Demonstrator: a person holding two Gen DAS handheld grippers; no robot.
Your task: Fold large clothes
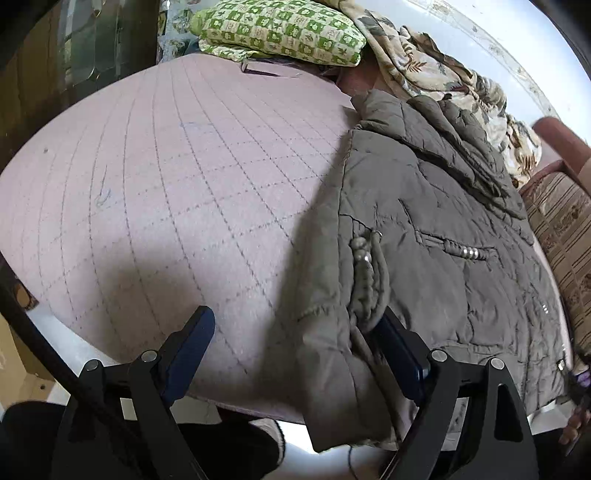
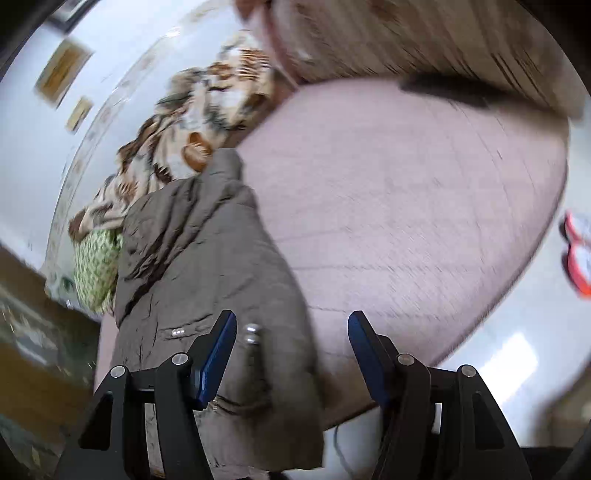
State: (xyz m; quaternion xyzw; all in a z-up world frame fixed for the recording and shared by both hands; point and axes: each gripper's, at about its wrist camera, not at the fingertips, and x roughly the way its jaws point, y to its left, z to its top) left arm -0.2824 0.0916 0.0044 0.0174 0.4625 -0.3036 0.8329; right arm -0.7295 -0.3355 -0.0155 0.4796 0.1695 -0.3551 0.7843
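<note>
A grey-brown quilted padded coat point(image 1: 436, 236) lies spread along a pale pink bed cover stitched in a grid of squares point(image 1: 166, 184). In the left wrist view it fills the right half of the frame, its hem hanging over the mattress edge at the bottom centre. Its fabric is creased and puffy, with a slanted welt pocket trimmed with small metal studs point(image 1: 469, 253) near the middle and a bunched hood or collar toward the upper right. A braided cord with beads point(image 1: 364, 258) runs down its left edge.

The left gripper point(image 1: 299, 332) stands wide, nothing pressed between its blue pads; the coat's edge lies between the jaws, against the right-hand finger.

In the blurred right wrist view the coat point(image 2: 199, 258) occupies the lower left. The right gripper point(image 2: 291, 332) is also spread open, with the coat's edge under its left finger, not pinched.

A green-and-cream patterned pillow point(image 1: 280, 31) sits at the top.
</note>
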